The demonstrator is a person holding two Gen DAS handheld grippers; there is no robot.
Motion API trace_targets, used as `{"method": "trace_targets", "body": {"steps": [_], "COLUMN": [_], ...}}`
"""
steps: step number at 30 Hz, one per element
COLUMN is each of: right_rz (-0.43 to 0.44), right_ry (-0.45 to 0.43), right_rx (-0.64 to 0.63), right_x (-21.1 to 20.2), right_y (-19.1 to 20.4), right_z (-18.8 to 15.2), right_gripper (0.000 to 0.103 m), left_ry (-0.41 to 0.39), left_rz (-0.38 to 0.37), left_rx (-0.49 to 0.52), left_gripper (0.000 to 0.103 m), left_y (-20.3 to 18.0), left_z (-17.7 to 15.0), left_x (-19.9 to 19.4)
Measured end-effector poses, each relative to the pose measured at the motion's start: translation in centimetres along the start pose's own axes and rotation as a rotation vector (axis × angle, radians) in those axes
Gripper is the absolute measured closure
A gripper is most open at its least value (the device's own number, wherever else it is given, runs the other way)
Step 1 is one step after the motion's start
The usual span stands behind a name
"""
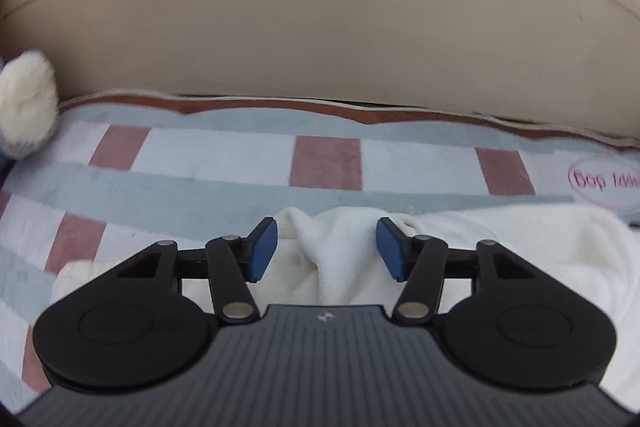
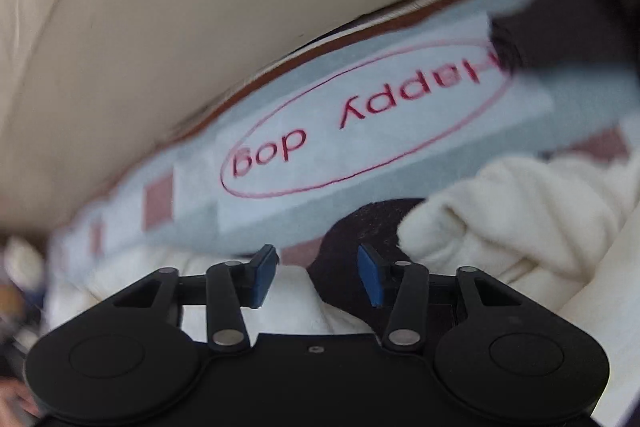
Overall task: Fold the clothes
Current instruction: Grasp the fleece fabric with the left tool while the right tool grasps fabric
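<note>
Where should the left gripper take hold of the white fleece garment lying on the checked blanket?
Grip the raised ridge of the white fleece garment, bunched up between the open fingers of the left gripper. Come straight down and close across it: the fold stands up off the checked blanket, so only fleece should get pinched.

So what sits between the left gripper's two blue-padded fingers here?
In the left wrist view, the open left gripper has a bunched ridge of the cream fleece garment between its fingers, lying on the checked plush blanket. Contact is unclear.

garment (image 1: 460, 247) lies on blanket (image 1: 240, 163), cushion (image 1: 320, 27) behind, plush (image 1: 26, 107) far left.
</note>
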State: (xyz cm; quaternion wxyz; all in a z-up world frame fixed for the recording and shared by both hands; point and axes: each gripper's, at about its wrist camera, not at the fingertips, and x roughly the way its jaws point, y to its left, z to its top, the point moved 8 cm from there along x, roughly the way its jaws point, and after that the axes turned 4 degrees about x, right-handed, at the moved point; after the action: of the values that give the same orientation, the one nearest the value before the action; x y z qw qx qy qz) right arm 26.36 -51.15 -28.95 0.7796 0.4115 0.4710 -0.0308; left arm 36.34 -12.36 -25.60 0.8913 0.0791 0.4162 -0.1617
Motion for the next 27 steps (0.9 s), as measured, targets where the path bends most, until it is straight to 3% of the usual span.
{"method": "trace_targets", "body": {"steps": [2, 5, 6, 7, 8, 9, 12, 15, 18, 21, 23, 25, 27], "right_rz": [0.106, 0.17, 0.176, 0.199, 0.239, 0.278, 0.303, 0.308, 0.312, 0.326, 0.28, 0.24, 0.295], "right_ry": [0.039, 0.073, 0.074, 0.078, 0.085, 0.092, 0.153, 0.209, 0.208, 0.313, 0.363, 0.32, 0.255], "right_rx": [0.087, 0.101, 0.059, 0.015, -0.032, -0.079, -0.232, -0.37, -0.369, -0.41, -0.45, -0.419, -0.305], "right_x": [0.8, 1.4, 1.4, 1.1, 0.6, 0.0, -0.7, -1.1, -1.2, -1.4, -1.0, -1.2, -2.1], "right_y": [-0.3, 1.1, 2.1, 3.3, 4.7, 6.1, 8.9, 11.1, 11.3, 10.9, 11.0, 11.5, 12.0], "right_z": [-1.2, -3.6, -4.4, -5.4, -6.4, -7.4, -10.8, -13.9, -14.9, -16.8, -17.4, -15.9, -13.5], "right_gripper": [0.036, 0.034, 0.034, 0.042, 0.05, 0.065, 0.065, 0.065, 0.065, 0.065, 0.065, 0.063, 0.052], "left_ry": [0.031, 0.076, 0.082, 0.082, 0.072, 0.055, -0.028, -0.039, -0.018, 0.025, 0.04, 0.053, 0.068], "left_rz": [-0.013, -0.024, -0.054, -0.085, -0.117, -0.13, -0.096, -0.116, -0.127, -0.187, -0.167, -0.122, -0.078], "left_rx": [0.015, -0.101, -0.15, -0.189, -0.213, -0.237, -0.289, -0.292, -0.243, -0.19, -0.178, -0.175, -0.192], "left_gripper": [0.048, 0.045, 0.051, 0.061, 0.079, 0.08, 0.081, 0.081, 0.081, 0.081, 0.08, 0.078, 0.077], "left_y": [-0.7, -0.3, 0.0, 0.2, 0.3, 0.5, 1.2, 0.7, -0.6, -2.5, -2.8, -2.7, -2.0], "left_z": [-0.8, -1.9, -2.1, -2.4, -2.6, -2.7, -3.4, -4.7, -6.0, -7.3, -7.4, -7.2, -6.7], "left_x": [0.5, 1.3, 1.5, 1.5, 1.0, 0.4, -2.2, -3.5, -4.4, -4.7, -4.5, -4.4, -4.6]}}
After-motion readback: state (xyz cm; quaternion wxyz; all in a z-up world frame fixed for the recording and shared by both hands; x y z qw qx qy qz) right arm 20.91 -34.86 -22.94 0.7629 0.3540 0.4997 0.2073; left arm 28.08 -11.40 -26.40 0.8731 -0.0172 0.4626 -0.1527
